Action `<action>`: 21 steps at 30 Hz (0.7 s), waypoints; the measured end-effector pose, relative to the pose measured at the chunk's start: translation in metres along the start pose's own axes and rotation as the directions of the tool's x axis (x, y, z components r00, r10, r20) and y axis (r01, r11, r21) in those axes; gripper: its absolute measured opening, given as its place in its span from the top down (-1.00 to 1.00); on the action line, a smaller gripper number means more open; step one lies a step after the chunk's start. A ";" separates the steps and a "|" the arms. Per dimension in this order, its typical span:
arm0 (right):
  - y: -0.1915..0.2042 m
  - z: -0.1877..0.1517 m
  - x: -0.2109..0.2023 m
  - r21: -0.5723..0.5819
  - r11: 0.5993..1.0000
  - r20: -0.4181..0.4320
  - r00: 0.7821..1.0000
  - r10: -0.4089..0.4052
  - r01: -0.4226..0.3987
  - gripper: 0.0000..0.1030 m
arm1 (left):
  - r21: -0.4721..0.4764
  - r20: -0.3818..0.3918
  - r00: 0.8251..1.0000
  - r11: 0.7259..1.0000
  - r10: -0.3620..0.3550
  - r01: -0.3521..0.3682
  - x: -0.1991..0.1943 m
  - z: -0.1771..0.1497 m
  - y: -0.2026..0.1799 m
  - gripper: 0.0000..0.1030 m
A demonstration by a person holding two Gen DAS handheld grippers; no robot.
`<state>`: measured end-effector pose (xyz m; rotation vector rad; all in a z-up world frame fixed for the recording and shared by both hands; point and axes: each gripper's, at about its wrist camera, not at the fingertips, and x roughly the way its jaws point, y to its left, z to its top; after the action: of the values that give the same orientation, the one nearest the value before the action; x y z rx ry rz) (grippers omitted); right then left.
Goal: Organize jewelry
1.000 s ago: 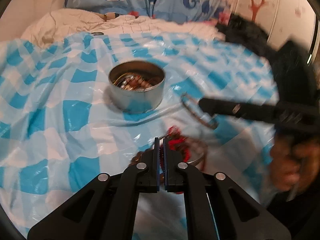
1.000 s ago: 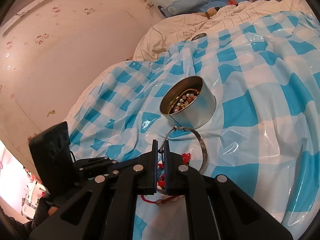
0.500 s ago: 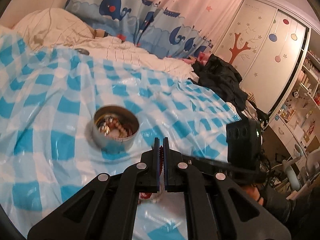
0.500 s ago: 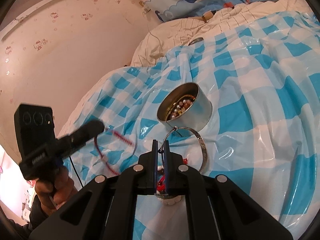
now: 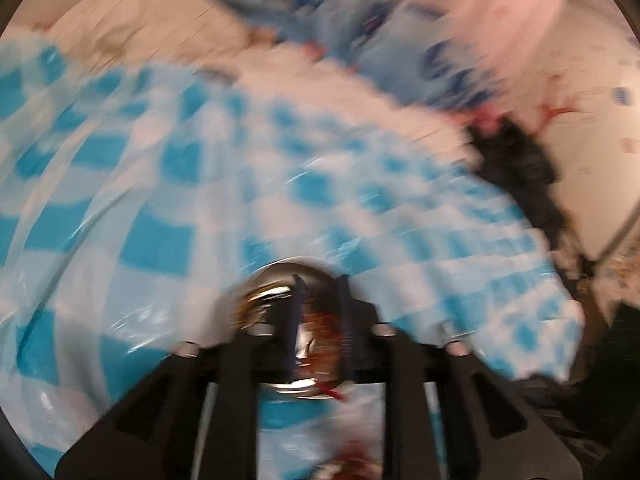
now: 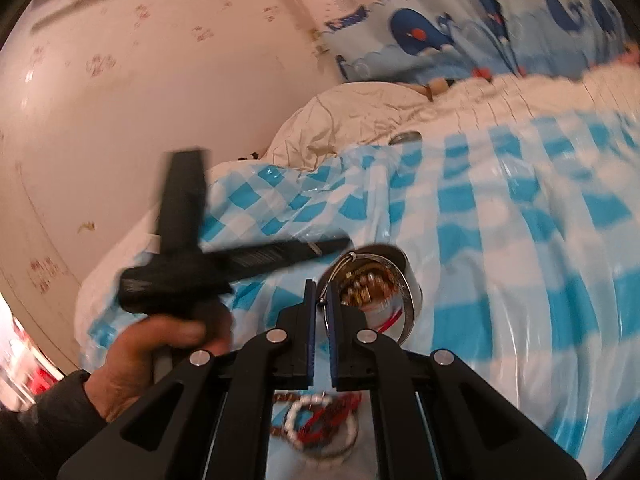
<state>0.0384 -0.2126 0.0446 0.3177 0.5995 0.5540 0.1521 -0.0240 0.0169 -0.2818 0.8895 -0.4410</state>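
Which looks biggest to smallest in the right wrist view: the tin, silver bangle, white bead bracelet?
1. Tin and silver bangle: overlapping and alike, so I won't rank them.
2. White bead bracelet: smallest, though partly hidden behind the gripper.

Round silver tin sits upright on the blue-check sheet, open, w/ gold and pearl beads piled inside. Thin silver bangle lifted in front of it, pinched at its clasp. White bead bracelet w/ red cord lies nearer, on the sheet
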 end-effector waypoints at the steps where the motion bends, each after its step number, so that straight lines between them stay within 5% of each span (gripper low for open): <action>1: 0.005 0.005 0.009 -0.041 0.999 -0.005 1.000 0.000 0.000 0.88 | -0.034 -0.003 1.000 0.999 0.005 -0.005 0.000 -0.001 0.005 0.35; 3: 0.011 0.013 0.027 -0.105 0.994 -0.018 1.000 -0.015 0.013 0.88 | -0.084 0.018 1.000 0.996 -0.012 0.014 -0.009 -0.001 0.014 0.09; 6: 0.014 0.020 0.059 -0.164 0.986 -0.063 0.998 -0.022 0.011 0.87 | -0.066 0.095 0.993 0.996 0.072 -0.066 -0.037 -0.001 0.019 -0.08; 10: 0.013 0.013 0.098 -0.271 0.960 -0.202 0.972 -0.123 0.066 0.84 | -0.125 0.117 0.988 0.989 0.098 -0.083 -0.061 -0.005 0.034 -0.15; 15: 0.002 0.010 0.046 -0.189 0.978 -0.133 0.985 -0.111 0.084 0.41 | -0.101 0.056 0.993 0.990 0.100 -0.094 -0.066 -0.023 0.038 -0.21; 21: -0.013 -0.022 0.051 -0.080 0.994 -0.255 0.963 -0.087 0.069 0.31 | -0.106 0.015 0.996 0.991 0.083 -0.081 -0.072 -0.052 0.036 -0.33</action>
<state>0.0648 -0.1911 -0.0008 0.1544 0.8394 0.5434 0.0801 0.0387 0.0197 -0.3442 0.9033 -0.3153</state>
